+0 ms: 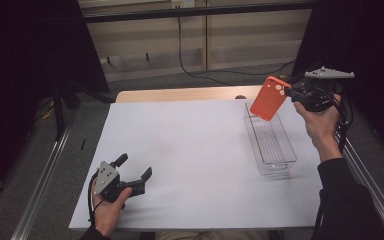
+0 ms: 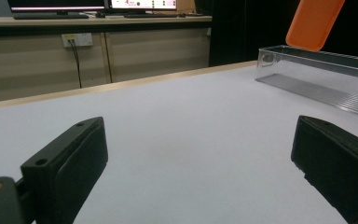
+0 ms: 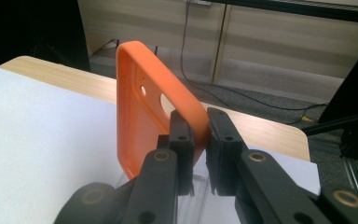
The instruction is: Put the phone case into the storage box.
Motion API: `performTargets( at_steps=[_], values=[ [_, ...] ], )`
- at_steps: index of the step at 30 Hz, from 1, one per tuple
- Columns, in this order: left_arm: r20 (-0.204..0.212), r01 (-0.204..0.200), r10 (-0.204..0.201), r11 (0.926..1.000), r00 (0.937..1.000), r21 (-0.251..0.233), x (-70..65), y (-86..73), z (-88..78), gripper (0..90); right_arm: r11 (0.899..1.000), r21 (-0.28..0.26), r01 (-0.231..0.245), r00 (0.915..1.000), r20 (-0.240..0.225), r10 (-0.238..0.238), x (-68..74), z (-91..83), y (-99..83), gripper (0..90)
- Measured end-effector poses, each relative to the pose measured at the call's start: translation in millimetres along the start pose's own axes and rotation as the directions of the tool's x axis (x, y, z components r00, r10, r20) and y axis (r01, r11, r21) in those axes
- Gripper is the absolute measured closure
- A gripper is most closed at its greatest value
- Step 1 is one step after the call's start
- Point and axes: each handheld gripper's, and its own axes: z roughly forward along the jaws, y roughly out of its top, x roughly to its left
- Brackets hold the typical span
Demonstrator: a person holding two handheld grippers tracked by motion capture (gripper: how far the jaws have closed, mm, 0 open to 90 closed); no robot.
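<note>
An orange phone case (image 1: 270,98) hangs tilted in the air above the far end of a clear plastic tray (image 1: 285,155). My right gripper (image 1: 291,93) is shut on the case's edge, held up by a hand at the right of the table. In the right gripper view the two black jaws pinch the case (image 3: 142,116) at its rim, with the gripper (image 3: 200,140) over the tray. My left gripper (image 1: 136,168) rests open on the white sheet near the front left, nothing between its jaws. The left gripper view shows the case (image 2: 313,23) and tray (image 2: 317,65) far off.
A white sheet (image 1: 190,160) covers most of the wooden table (image 1: 180,94). Metal rails run along both sides. A black cable (image 1: 182,50) hangs down the back wall, and dark curtains stand left and right.
</note>
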Motion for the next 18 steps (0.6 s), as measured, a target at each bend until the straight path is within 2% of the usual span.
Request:
performTargets(
  at_steps=[10,18],
  values=[
    [0.002,0.002,-0.002,1.0000,1.0000,-0.001,0.2,-0.1,0.1,3.6,0.999,0.030,0.028,0.9996,-0.001,-0.028,-2.4,13.7,-1.8,81.7],
    [0.000,0.003,-0.003,1.0000,1.0000,-0.002,0.4,-0.2,-0.2,3.6,0.999,0.047,0.023,0.9997,0.006,-0.023,-10.9,26.0,-5.5,81.7]
  ],
)
